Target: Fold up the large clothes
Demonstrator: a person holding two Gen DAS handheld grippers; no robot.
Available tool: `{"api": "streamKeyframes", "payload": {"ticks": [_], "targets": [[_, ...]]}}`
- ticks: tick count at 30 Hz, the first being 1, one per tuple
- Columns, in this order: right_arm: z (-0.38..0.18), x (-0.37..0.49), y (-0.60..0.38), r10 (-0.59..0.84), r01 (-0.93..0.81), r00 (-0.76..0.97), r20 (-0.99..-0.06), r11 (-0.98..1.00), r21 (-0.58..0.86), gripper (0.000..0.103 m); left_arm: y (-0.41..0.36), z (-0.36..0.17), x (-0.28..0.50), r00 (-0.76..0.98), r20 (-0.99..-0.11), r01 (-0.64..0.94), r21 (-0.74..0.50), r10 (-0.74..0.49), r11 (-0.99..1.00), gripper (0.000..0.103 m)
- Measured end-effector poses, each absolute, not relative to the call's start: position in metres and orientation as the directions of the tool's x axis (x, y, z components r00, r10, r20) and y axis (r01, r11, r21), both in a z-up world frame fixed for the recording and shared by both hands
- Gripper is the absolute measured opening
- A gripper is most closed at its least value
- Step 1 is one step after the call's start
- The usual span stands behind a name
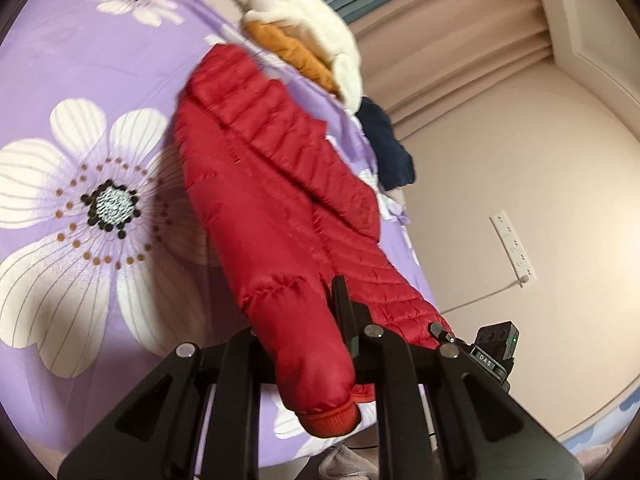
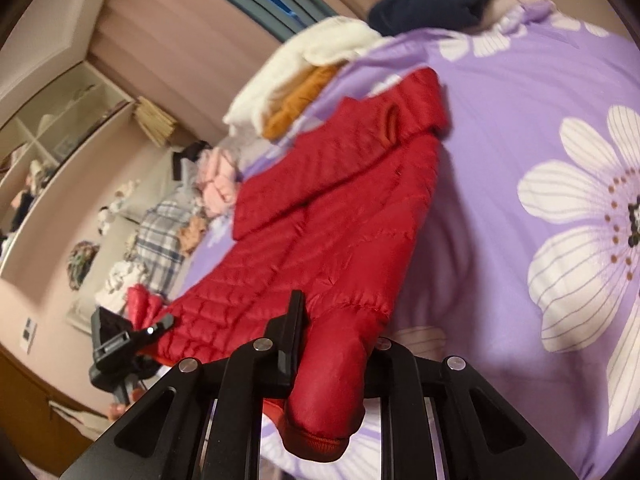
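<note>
red quilted down jacket (image 1: 280,184) lies on the floral bed sheet (image 1: 60,60); left gripper (image 1: 320,340) and right gripper (image 2: 332,344) jaws each clamp a cuffed sleeve end; judged light, puffy, slippery; best gripped at ribbed cuffs.

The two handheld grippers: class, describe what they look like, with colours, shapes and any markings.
Both the left gripper and the right gripper are matte black, with angular linkage arms holding triangular cut-outs, round silver pivot pins and flat slab fingers. Seen from the left wrist, the right gripper's body bears a small label reading DAS and a green light.
</note>
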State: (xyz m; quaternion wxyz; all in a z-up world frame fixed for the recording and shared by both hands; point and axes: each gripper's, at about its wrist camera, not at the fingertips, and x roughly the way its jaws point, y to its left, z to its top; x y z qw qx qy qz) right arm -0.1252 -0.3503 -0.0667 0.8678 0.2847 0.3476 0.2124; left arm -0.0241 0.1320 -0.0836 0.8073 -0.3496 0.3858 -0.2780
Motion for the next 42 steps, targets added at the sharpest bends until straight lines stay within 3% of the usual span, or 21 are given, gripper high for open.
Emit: {"api": "streamKeyframes", "payload": {"ticks": [31, 42], "targets": [[0.031, -0.203, -0.356, 0.686, -0.534, 0.710, -0.159, 0.672, 0.513, 0.018, 0.145, 0.017, -0.126, 0.569, -0.193, 0.498, -0.692, -0.799, 0.522, 0.014], [0.024, -0.176, -0.363, 0.675, -0.511, 0.723, -0.151, 0.669, 0.540, 0.018, 0.148, 0.011, -0.091, 0.589, -0.185, 0.466, -0.717, -0.787, 0.518, 0.014]]}}
